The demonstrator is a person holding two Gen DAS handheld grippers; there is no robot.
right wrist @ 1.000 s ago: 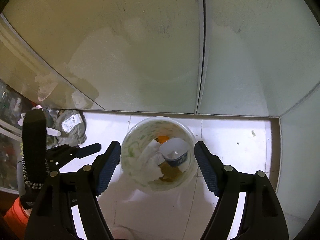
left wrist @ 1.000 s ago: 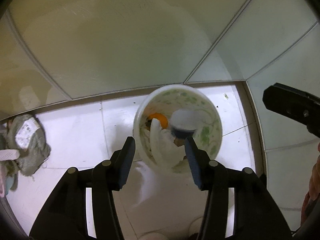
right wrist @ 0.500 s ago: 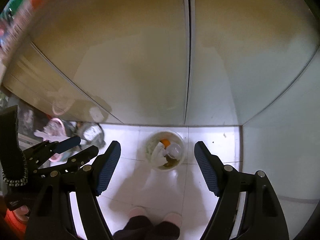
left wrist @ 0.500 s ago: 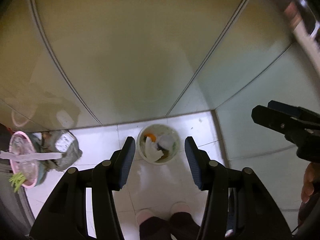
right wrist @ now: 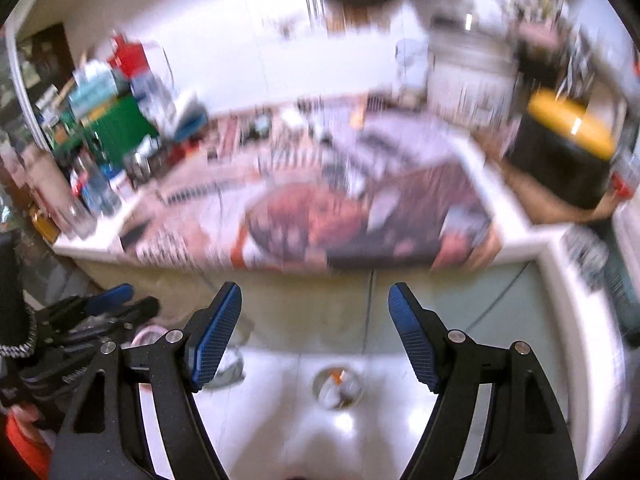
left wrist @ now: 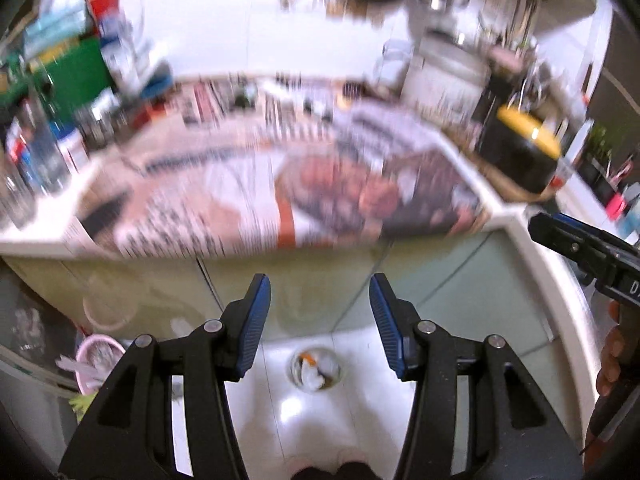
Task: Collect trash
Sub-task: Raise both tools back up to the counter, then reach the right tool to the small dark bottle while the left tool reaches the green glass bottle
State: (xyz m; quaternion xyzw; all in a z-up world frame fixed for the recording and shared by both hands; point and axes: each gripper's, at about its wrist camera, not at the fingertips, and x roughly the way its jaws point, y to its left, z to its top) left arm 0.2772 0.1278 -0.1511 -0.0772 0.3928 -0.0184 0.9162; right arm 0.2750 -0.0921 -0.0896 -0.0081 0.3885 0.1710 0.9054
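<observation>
Far below me the trash bucket (left wrist: 315,369) stands upright on the white tiled floor, close to the foot of the cabinet doors. It is a small, round, pale tub, open at the top, holding white crumpled paper, something orange and a whitish cup, all blurred.

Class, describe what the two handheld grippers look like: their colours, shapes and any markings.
Both the left gripper and right gripper have black angular frames with silver rivets and two fingers faced with ribbed blue pads. White lettering, too cut off to read, marks the right gripper's side.
</observation>
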